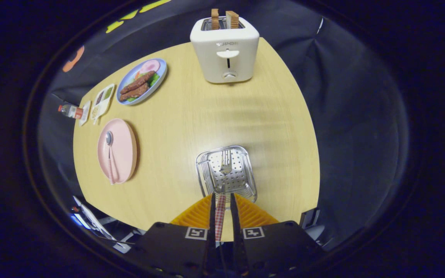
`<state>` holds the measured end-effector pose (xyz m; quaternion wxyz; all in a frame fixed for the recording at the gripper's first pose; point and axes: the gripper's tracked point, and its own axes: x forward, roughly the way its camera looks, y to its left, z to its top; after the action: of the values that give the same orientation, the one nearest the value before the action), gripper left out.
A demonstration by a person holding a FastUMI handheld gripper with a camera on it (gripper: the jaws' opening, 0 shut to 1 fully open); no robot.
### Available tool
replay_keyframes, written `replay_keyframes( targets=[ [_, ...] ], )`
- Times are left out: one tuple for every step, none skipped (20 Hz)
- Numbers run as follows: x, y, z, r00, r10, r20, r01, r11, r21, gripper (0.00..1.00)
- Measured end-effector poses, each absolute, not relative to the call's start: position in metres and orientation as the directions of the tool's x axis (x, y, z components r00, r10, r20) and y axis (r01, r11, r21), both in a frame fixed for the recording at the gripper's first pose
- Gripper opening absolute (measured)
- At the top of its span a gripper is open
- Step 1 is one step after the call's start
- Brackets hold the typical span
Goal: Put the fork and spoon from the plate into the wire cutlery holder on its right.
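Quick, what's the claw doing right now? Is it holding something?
Claw: shut on the fork, gripping its checked handle, with the prongs hanging over the wire cutlery holder.

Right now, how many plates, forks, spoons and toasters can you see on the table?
Plates: 2, the pink plate and the blue plate with food.
Forks: 1, the fork, its handle clamped by the gripper, tines over the wire cutlery holder.
Spoons: 1, the spoon on the pink plate.
Toasters: 1, the toaster.
Total: 5.
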<state>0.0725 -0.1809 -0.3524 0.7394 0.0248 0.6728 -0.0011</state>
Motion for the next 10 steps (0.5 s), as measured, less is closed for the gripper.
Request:
replay_keyframes(
  targets=[
    [0.073, -0.177, -0.352, 0.105, 0.035, -0.994, 0.032, 0.999, 0.038, 0.21],
    [0.074, -0.171, -0.351, 0.119, 0.048, -0.992, 0.029, 0.998, 0.051, 0.26],
    [0.074, -0.164, -0.35, 0.131, 0.06, -0.99, 0.017, 0.998, 0.063, 0.3],
    [0.075, -0.154, -0.348, 0.145, 0.081, -0.986, 0.006, 0.997, 0.083, 0.35],
    [0.075, -0.145, -0.346, 0.168, 0.097, -0.981, -0.014, 0.995, 0.096, 0.39],
    [0.077, -0.139, -0.343, 0.192, 0.097, -0.976, -0.032, 0.995, 0.093, 0.47],
    [0.079, -0.133, -0.341, 0.228, 0.087, -0.97, -0.047, 0.996, 0.078, 0.5],
    [0.084, -0.126, -0.337, 0.27, 0.079, -0.959, -0.065, 0.996, 0.064, 0.54],
    [0.087, -0.12, -0.335, 0.304, 0.074, -0.95, -0.083, 0.995, 0.05, 0.55],
    [0.09, -0.111, -0.331, 0.333, 0.073, -0.94, -0.103, 0.994, 0.04, 0.61]
  ],
)
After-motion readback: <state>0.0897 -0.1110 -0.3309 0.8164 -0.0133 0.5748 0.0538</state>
